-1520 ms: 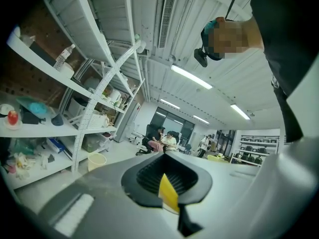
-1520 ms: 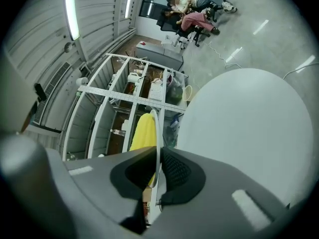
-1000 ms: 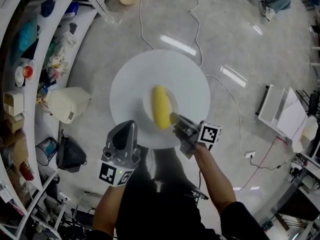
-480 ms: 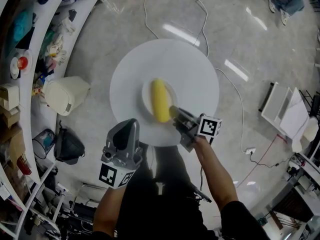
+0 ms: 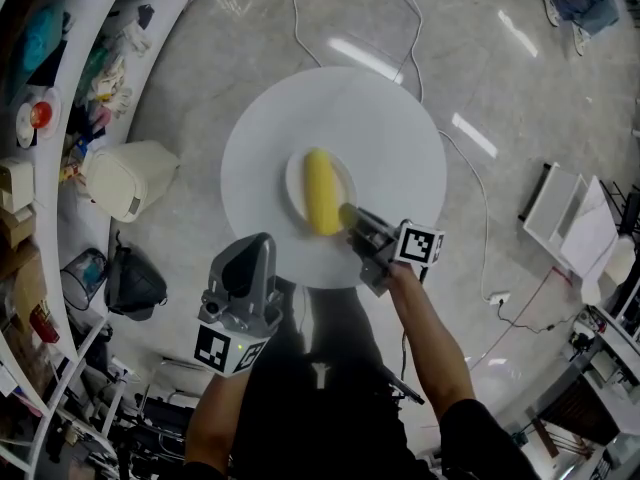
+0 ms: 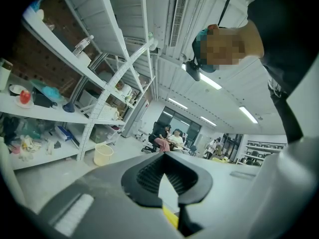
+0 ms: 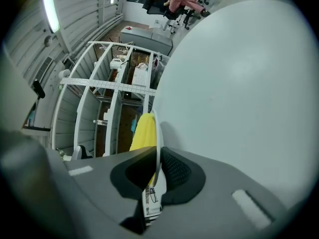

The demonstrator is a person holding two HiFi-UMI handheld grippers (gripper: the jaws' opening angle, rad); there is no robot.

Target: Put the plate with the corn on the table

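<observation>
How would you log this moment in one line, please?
right tool: shut on plate | corn: on plate | plate: over table, contact unclear | left tool: shut, empty

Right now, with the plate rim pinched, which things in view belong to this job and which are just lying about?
Job in hand:
plate, gripped at its rim by the right gripper
corn on the plate
round white table

Lying about:
left gripper, holding nothing
white container on the floor
black bag
floor cables
shelf clutter
</observation>
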